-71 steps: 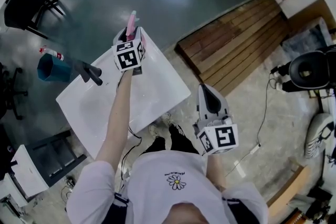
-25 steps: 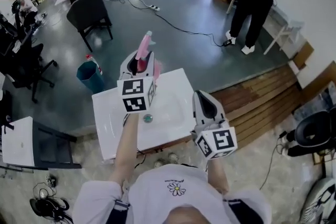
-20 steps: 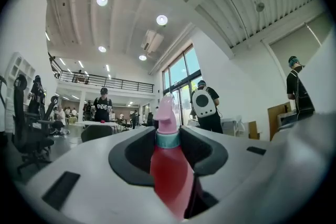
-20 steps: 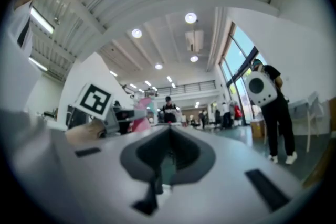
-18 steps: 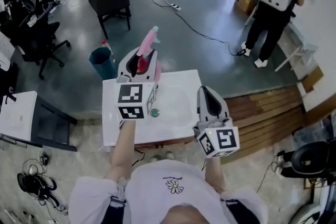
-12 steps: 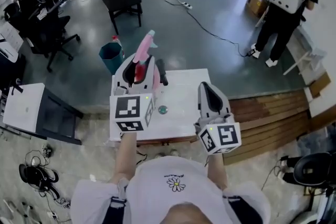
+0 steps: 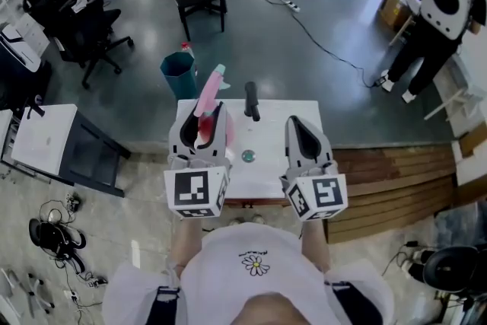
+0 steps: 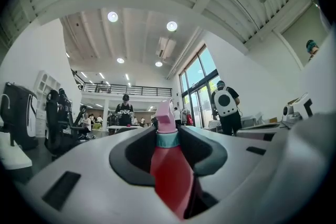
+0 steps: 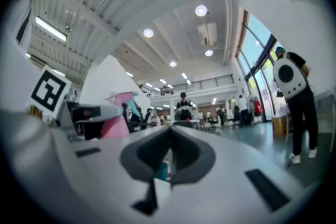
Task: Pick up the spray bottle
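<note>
Only your head view shows the white table [image 7: 278,114] below. Your left gripper view shows the jaws pressing the spray bottle [image 8: 169,165], nozzle toward 12 o'clock. Your left gripper [image 7: 205,116] clamps it, half-wide. At its 3 o'clock, your right gripper [image 7: 298,124] is closed and empty.

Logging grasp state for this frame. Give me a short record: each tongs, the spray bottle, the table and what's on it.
left tongs: shut on the red-bodied, pink-headed plastic spray bottle
right tongs: shut, empty
spray bottle: gripped at the body, pink head past the jaw tips, pointing away from the person
table: white rectangular table, in front of the person
on table: black cylindrical object near the far edge; small round teal object near the middle
floor: blue bin beyond the table's far left corner
</note>
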Demonstrator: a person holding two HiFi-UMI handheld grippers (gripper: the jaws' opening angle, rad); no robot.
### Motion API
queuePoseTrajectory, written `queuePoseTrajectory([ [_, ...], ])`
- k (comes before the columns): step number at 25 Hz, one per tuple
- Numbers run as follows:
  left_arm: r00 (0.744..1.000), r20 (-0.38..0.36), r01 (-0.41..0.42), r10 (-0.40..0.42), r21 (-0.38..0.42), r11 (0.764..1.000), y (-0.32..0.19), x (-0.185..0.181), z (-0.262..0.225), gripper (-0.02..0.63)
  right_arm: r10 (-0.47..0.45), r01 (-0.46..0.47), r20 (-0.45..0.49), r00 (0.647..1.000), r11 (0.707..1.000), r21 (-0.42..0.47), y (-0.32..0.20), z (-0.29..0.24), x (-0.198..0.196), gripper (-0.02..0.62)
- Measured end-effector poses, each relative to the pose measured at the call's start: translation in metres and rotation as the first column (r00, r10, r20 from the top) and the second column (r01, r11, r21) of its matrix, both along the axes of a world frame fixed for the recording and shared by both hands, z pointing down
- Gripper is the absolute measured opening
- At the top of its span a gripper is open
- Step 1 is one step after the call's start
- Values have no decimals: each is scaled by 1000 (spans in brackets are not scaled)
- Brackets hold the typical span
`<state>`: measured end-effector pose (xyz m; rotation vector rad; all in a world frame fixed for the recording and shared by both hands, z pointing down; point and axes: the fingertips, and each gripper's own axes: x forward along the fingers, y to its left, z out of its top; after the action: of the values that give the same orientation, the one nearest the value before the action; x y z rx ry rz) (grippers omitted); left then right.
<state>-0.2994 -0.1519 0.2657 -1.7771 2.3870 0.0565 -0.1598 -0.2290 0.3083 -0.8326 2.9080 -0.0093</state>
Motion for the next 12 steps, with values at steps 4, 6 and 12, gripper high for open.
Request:
queuePoseTrajectory([
  [4, 1000, -16, 25, -25, 3, 1000, 7, -3, 5, 152, -8, 8, -12, 1000, 1000, -10, -3, 5, -8, 29],
  [6, 999, -15, 31, -30, 7, 1000, 9, -5, 7, 152, -10, 10, -21, 1000, 1000, -2, -4, 8, -11, 29],
  [12, 998, -28, 51, -50, 13, 999, 7, -12, 10, 152, -14, 14, -45, 999, 1000, 9, -7, 15, -17, 29],
])
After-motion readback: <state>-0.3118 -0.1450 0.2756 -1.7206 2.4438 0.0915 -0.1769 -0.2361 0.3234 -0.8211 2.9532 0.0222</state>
